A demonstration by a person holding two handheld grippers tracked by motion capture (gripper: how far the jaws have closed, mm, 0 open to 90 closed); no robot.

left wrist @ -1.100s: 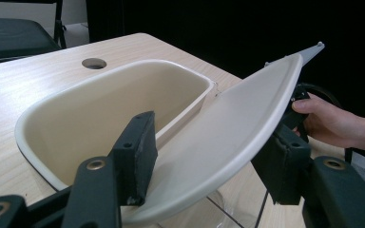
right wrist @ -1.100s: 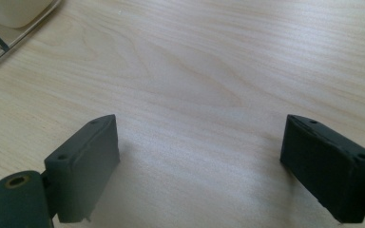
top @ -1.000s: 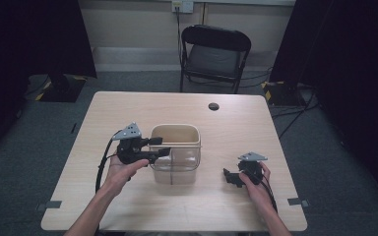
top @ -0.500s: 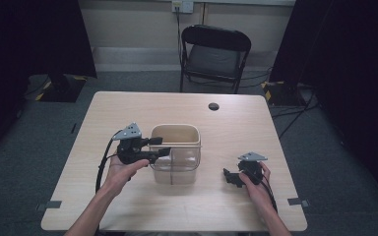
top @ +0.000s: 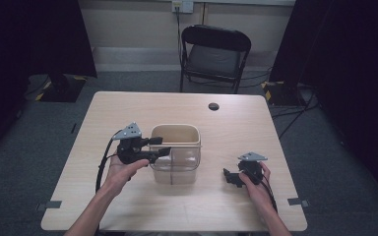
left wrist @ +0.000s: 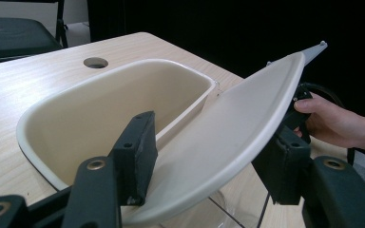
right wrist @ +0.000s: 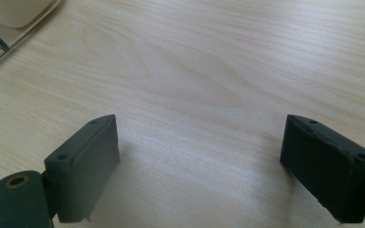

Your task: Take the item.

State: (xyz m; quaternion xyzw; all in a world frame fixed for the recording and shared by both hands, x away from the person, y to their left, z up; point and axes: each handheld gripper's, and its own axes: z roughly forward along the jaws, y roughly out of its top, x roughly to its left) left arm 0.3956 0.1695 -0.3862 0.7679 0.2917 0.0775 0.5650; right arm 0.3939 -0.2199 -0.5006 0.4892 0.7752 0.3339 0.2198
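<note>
Pale wood table (top: 128, 206) on grey carpet (top: 24, 162), black chair (top: 214, 54) behind.

Bin (top: 175, 155) stands mid-table, the landmark. Bare table (top: 128, 110) behind the bin, broken by one dark hole (top: 213, 106). Left of bin: left gripper (top: 158, 147) clamps a tilted lid (left wrist: 228, 137), blocking that side. Right of bin: open strip, then right gripper (top: 229, 177).

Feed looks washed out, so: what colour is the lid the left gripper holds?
Cream, like the bin's rim; the lid shows best in the left gripper view.
</note>
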